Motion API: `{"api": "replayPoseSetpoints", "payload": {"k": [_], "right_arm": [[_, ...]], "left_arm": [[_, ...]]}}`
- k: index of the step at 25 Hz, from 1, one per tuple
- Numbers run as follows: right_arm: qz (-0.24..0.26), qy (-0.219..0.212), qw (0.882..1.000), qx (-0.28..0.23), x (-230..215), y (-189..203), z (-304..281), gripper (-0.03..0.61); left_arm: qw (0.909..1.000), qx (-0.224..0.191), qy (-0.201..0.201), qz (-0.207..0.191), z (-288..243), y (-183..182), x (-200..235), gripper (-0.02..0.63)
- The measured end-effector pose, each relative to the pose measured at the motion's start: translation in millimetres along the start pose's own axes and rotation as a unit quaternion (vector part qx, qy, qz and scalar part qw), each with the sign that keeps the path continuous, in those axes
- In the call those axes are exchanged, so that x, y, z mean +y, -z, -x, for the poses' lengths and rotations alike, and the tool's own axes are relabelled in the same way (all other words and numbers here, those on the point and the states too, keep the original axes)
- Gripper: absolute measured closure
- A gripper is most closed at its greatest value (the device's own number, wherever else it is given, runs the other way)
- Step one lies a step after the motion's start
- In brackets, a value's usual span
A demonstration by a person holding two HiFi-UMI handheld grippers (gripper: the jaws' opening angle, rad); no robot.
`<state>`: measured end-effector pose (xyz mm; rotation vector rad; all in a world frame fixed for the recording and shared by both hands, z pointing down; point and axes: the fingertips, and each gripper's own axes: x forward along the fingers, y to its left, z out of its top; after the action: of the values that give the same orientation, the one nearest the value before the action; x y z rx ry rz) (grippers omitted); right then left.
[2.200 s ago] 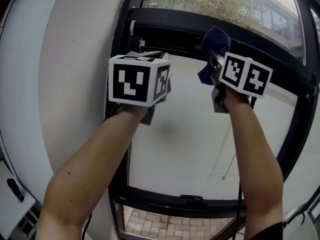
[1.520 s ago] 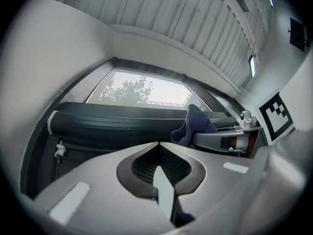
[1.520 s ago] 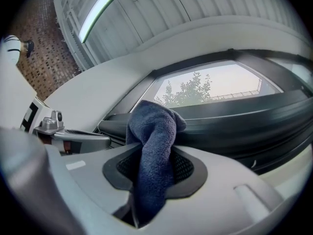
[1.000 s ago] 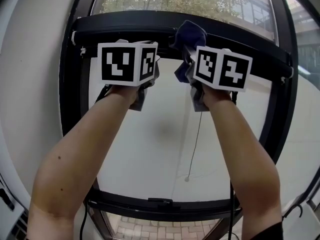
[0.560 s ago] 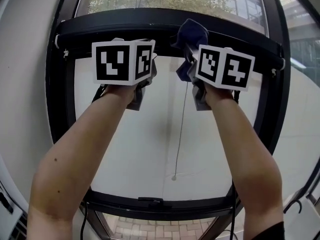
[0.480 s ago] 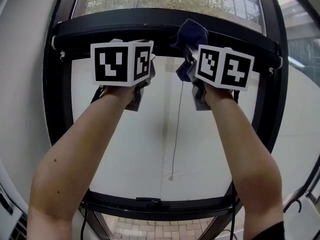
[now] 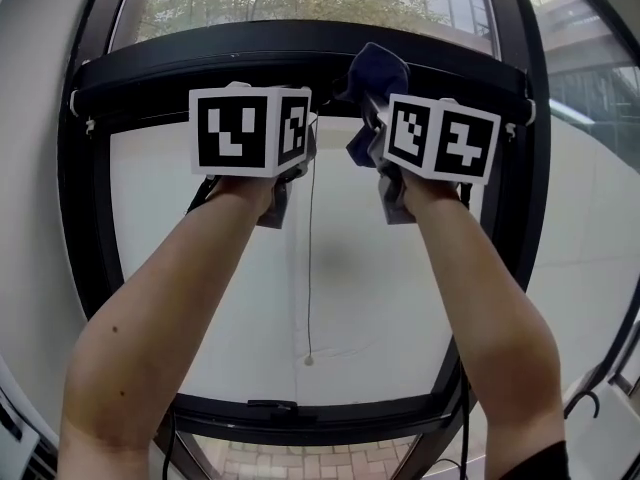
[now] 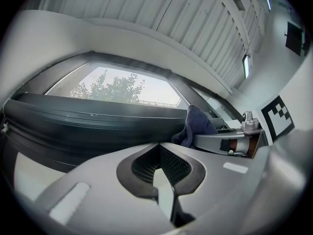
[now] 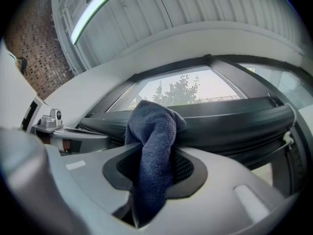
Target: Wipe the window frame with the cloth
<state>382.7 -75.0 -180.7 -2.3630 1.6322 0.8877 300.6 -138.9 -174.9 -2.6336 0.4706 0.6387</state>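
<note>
A dark blue cloth [image 9: 154, 126] hangs bunched between the jaws of my right gripper [image 9: 154, 153], which is shut on it. In the head view the cloth [image 7: 375, 68] lies over the black top bar of the window frame [image 7: 200, 63], right of its middle. I cannot tell whether it presses on the bar. My left gripper [image 8: 159, 151] is shut with nothing in it and is held just under the same bar [image 8: 88, 121], left of the cloth [image 8: 195, 126]. Marker cubes hide both sets of fingertips in the head view.
A white blind [image 7: 200, 298] fills the window below the bar, and its thin cord ends in a bead [image 7: 309, 360]. Black uprights [image 7: 530, 218] [image 7: 85, 218] and a bottom rail [image 7: 330, 413] close the frame. A curved white wall lies to the left, trees and buildings outside.
Both grippers have travelled right along the top bar with the cloth. The cloth has passed the blind cord, which now hangs to its left. Both jaws have stayed shut.
</note>
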Motion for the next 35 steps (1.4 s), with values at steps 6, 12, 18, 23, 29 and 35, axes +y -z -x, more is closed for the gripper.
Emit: {"api": "replayPoseSetpoints", "payload": {"k": [6,12,18,23,29,35], "right_arm": [[-0.002,0.014,1.0,0.002,-30.5,0.9,12.0,0.457],[0.003,0.025,1.0,-0.002,-62.5,-2.5,30.0,0.457],[0.001,0.042,0.999,-0.002,-108.6,-1.0,53.7,0.457],[0.006,0.057,0.998,0.0,-126.7,4.1,50.2,0.456],[0.023,0.065,0.998,0.0,-127.5,5.0,45.1,0.456],[0.031,0.07,0.997,0.003,-156.5,5.1,58.9,0.457]], "left_arm": [[0.9997,-0.004,0.022,-0.004,-15.2,-2.3,-34.1,0.62],[0.9991,-0.003,0.041,0.011,-30.5,0.6,-73.8,0.62],[0.9992,0.001,0.036,0.016,-46.1,4.3,-103.8,0.62],[0.9985,0.002,0.049,0.023,-59.1,15.8,-108.4,0.62],[0.9971,-0.005,0.07,0.03,-69.7,21.2,-104.4,0.62],[0.9963,-0.012,0.083,0.016,-84.2,21.0,-139.5,0.62]]}}
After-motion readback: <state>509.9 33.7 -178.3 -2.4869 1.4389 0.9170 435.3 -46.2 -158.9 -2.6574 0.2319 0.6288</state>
